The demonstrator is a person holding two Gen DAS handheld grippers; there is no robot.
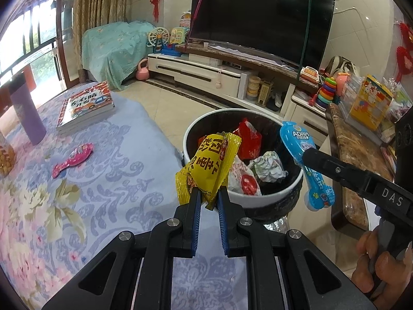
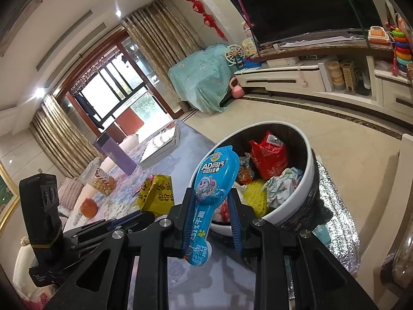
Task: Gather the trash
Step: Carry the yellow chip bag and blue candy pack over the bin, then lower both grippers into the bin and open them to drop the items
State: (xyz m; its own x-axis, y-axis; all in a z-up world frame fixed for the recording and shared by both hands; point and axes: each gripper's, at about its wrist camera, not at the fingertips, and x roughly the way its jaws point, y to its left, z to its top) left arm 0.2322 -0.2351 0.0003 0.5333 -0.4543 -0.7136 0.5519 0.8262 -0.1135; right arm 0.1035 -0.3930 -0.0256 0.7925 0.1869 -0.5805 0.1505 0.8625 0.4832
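My left gripper [image 1: 209,193] is shut on the lower end of a yellow snack wrapper [image 1: 209,162], held up just left of the round bin's white rim [image 1: 232,111]. The same wrapper [image 2: 156,193] and the left gripper [image 2: 139,214] show low on the left in the right wrist view. My right gripper [image 2: 210,193] is shut on a blue spoon-shaped cheese packet [image 2: 214,180], upright at the bin's near rim [image 2: 258,124]. In the left wrist view that right gripper [image 1: 307,155] holds the blue packet [image 1: 299,142] over the bin's right edge. Inside the bin lie a red wrapper [image 1: 249,139] and crumpled paper [image 1: 268,165].
On the flowered tablecloth [image 1: 103,180] lie a pink spoon-shaped packet [image 1: 73,159], a stack of books [image 1: 86,106], a purple bottle [image 1: 27,113] and a snack jar [image 2: 104,182]. A marble-topped side table [image 1: 348,155] with boxes stands right of the bin. A hand [image 1: 374,266] grips the right handle.
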